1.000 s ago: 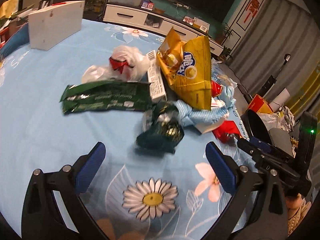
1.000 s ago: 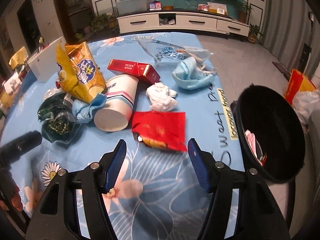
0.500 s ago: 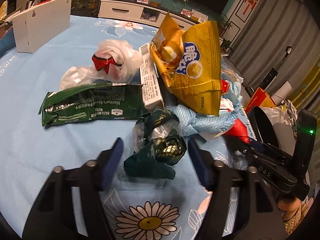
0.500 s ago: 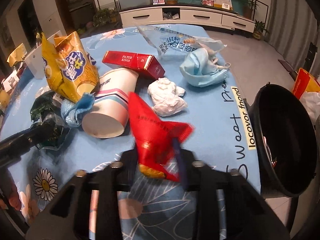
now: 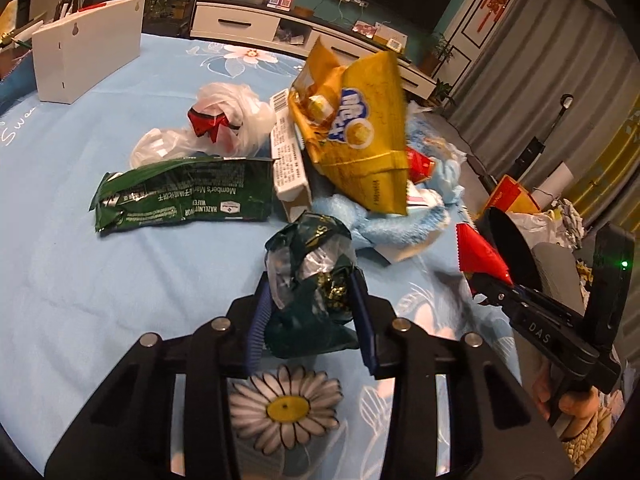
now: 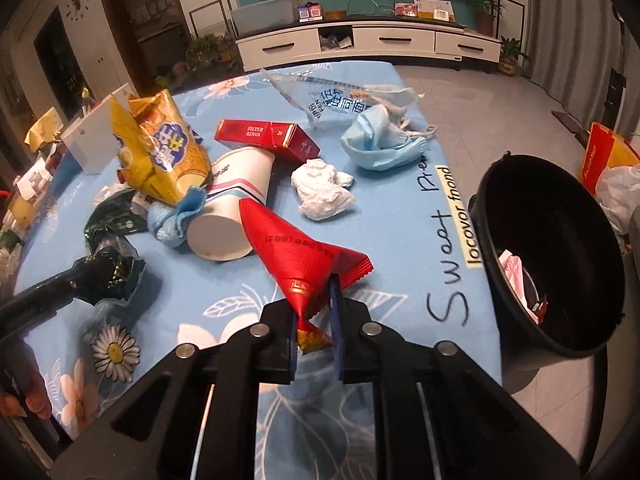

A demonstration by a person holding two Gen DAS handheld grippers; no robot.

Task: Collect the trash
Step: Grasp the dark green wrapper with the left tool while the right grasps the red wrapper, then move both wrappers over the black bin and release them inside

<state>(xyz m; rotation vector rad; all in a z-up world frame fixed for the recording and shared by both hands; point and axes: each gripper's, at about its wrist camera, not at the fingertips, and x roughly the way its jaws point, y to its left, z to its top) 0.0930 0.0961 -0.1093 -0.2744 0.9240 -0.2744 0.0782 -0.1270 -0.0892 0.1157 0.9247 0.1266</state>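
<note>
Both jaws wide a second ago, now closing on trash. Left wrist view: left gripper (image 5: 310, 312) pinches dark green wrapper (image 5: 310, 276) on the tabletop (image 5: 60, 260); light, crinkly, grip mid-bulk. Right wrist view: right gripper (image 6: 314, 322) clamps red wrapper (image 6: 304, 264) at its twisted end; thin, slippery. Bin (image 6: 548, 256) just beside the tabletop.

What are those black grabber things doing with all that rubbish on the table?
A person is clearing trash off a blue flowered tablecloth, with a gripper in each hand. The left gripper is closing on a crumpled dark green wrapper. The right gripper is closing on a red wrapper. A black bin waits beside the table. A paper cup, a yellow snack bag and a tissue are left on the table.
</note>
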